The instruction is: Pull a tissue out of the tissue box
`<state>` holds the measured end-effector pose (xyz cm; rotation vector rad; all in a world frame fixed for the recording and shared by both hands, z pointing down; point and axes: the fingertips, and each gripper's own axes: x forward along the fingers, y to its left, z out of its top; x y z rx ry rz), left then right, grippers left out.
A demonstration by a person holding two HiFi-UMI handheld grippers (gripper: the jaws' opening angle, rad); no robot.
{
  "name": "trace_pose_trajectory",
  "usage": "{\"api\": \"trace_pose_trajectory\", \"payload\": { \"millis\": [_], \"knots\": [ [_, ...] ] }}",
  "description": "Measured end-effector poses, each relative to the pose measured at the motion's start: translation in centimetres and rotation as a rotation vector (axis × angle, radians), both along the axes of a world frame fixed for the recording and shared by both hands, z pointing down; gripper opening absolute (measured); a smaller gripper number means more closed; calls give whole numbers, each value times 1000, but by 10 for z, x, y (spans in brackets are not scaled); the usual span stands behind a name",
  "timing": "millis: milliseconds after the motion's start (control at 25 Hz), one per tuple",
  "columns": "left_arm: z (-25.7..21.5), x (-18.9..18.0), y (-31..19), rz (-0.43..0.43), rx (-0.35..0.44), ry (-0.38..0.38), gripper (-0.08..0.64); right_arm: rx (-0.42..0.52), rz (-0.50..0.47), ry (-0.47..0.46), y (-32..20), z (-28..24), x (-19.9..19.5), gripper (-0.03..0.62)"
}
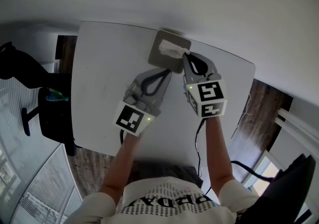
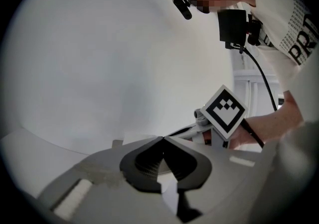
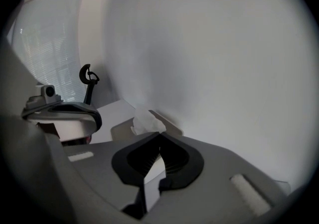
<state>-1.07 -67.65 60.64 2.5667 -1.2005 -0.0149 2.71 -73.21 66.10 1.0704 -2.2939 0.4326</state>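
A grey tissue box lies at the far edge of the white table, against the wall. A white tissue sticks up from its slot. My right gripper is shut, its tips pinching the tissue's right edge. In the right gripper view the tissue rises just past the closed tips, above the box. My left gripper is shut with nothing in it, and its tips are at the box's near edge. Its own view shows the jaws meeting, with the right gripper's marker cube beside them.
The pale wall stands directly behind the box. A black office chair is off the table's left side. Dark cables run over the wooden floor at the right. The table's near edge is by the person's body.
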Motion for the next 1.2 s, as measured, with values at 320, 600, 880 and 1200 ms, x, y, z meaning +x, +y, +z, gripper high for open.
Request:
{"api": "trace_pose_trajectory", "payload": {
  "millis": [320, 600, 880, 1200],
  "knots": [
    [-25, -1, 4, -4, 30, -11, -8, 20, -6, -7, 4, -25, 2, 10],
    [-54, -3, 28, 7, 60, -27, -8, 56, 3, -32, 23, -61, 2, 11],
    [-87, 4, 59, 29, 92, -41, -8, 81, 14, -41, 52, -92, 8, 11],
    [-114, 22, 100, 59, 82, -22, -8, 115, 22, -66, 83, -130, 11, 11]
  ]
}}
